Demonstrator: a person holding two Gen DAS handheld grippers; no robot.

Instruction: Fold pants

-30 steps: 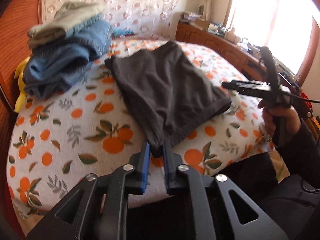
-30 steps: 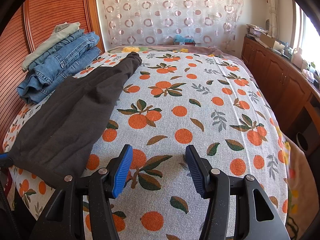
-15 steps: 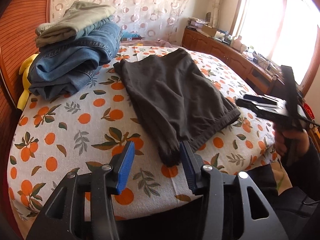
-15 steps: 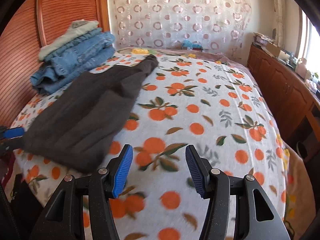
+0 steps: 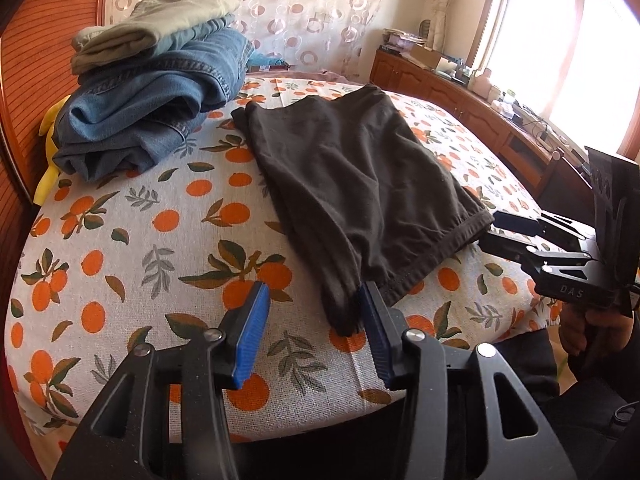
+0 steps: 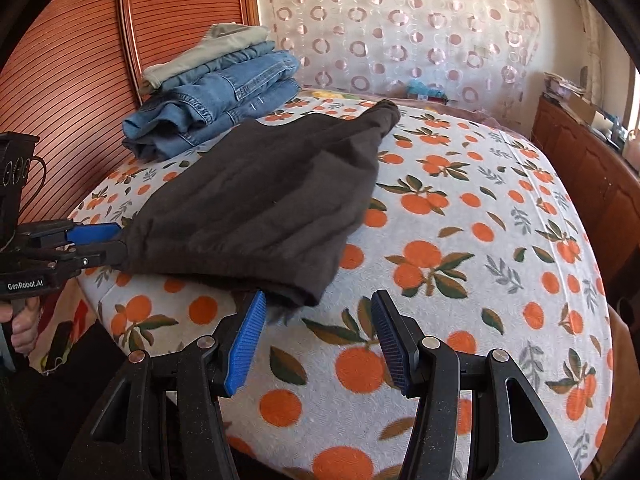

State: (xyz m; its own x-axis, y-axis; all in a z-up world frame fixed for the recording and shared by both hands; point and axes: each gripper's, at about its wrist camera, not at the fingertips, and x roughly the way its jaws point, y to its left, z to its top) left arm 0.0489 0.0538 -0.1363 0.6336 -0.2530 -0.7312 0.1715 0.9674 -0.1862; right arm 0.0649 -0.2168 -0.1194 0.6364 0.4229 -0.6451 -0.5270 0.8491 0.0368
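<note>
Dark grey pants (image 5: 360,168) lie folded flat on the orange-print bedspread (image 5: 140,240), with the waistband edge toward me. My left gripper (image 5: 314,320) is open; the pants' near corner lies loose between its jaws, against the right pad (image 5: 374,332). In the right wrist view the same pants (image 6: 264,200) stretch away to the left. My right gripper (image 6: 318,312) is open just short of their other near corner, with nothing gripped. Each gripper shows in the other's view: the left gripper (image 6: 96,240) at the far corner, the right gripper (image 5: 508,232) beside the waistband.
A stack of folded jeans with khaki pants on top (image 5: 152,100) (image 6: 216,96) sits at the headboard side. A yellow toy (image 5: 48,160) is wedged by the wooden headboard. A wooden cabinet (image 5: 480,120) runs under the window. The bed edge is right below both grippers.
My left gripper has opened and let go of the pants' corner. My right gripper has swung left across the bed to the pants' other near corner.
</note>
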